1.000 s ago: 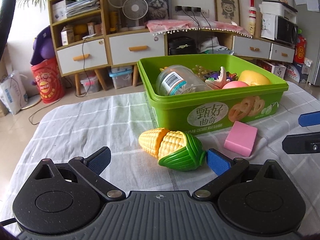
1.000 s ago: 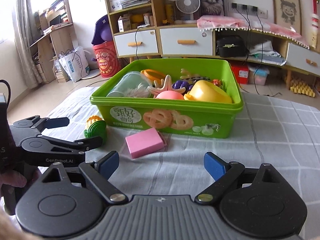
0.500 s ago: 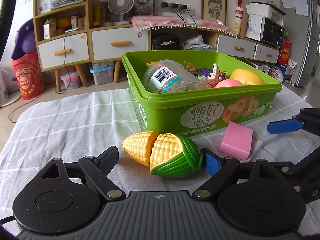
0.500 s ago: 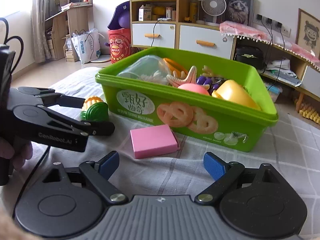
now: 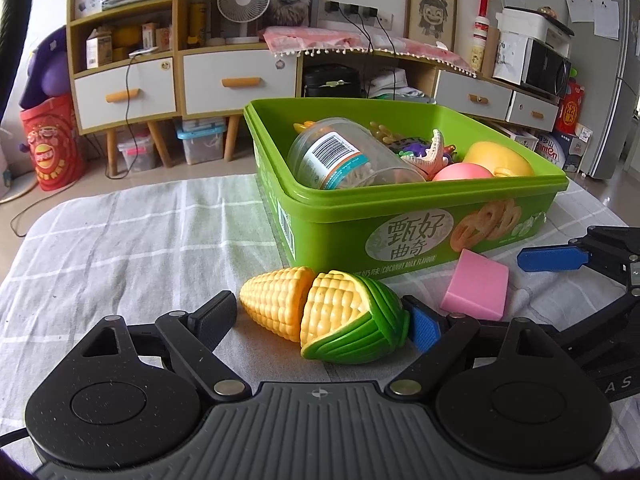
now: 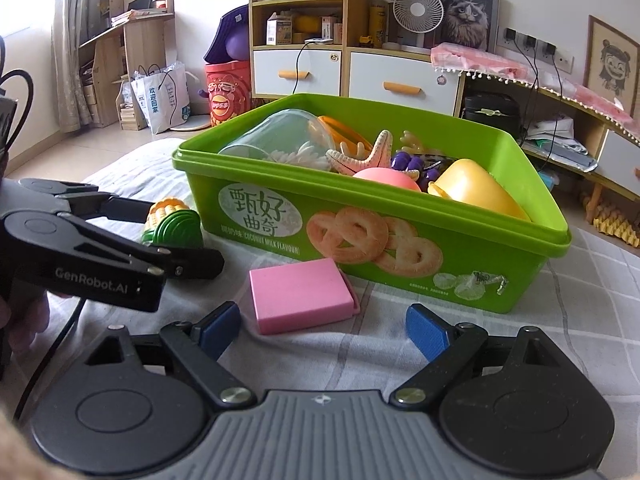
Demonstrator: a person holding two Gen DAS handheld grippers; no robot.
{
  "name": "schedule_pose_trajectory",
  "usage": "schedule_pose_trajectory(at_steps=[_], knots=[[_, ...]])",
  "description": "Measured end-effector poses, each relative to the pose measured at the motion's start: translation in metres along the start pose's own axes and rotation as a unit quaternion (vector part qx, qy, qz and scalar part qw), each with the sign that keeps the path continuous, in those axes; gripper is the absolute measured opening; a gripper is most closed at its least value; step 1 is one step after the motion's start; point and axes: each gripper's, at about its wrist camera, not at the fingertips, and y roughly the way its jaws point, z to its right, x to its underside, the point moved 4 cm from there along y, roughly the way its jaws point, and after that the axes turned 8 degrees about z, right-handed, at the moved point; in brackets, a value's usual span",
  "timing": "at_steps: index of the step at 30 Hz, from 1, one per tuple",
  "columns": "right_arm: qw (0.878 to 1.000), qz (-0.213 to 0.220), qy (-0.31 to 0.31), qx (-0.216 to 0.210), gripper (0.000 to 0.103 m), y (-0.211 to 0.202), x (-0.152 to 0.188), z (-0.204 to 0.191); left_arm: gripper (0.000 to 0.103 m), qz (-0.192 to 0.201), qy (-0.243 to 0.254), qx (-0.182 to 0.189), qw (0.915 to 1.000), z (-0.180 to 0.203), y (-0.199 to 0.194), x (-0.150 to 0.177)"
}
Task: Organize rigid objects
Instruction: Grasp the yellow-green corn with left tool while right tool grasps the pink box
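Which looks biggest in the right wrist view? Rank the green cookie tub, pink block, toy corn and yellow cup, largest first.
1. Green cookie tub, by far.
2. Pink block.
3. Yellow cup, partly hidden behind the tub wall, so its place against the block is unsure.
4. Toy corn, partly hidden by the left hand-held gripper.

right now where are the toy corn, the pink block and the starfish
toy corn (image 5: 324, 314): left wrist view, on the kernels near the husk
pink block (image 6: 300, 294): right wrist view, on its top face
starfish (image 6: 362, 158): right wrist view, on its centre
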Motion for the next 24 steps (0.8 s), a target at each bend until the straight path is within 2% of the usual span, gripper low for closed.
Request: schedule_pose_trajectory(at_steps=[9,16,24], knots=[[1.000,0.007,-0.001,0.005,0.053,0.0032,-0.0034,-0.0028,0.085,0.001,-0.002,-0.003,1.0000,-0.0013,-0.0016,0.0005],[1.000,0.013,-0.007,0.001,0.032,0.0016,-0.0059,-0.0084,0.085,0.001,-0.004,-0.006,1.0000,-0.0011,-0.0021,-0.0004],[1.000,0.010,-0.003,-0.004,0.031,0.0012,-0.0056,-0.0068,0.084,0.000,-0.006,-0.010,0.9999,0.0003,-0.0027,-0.0011]])
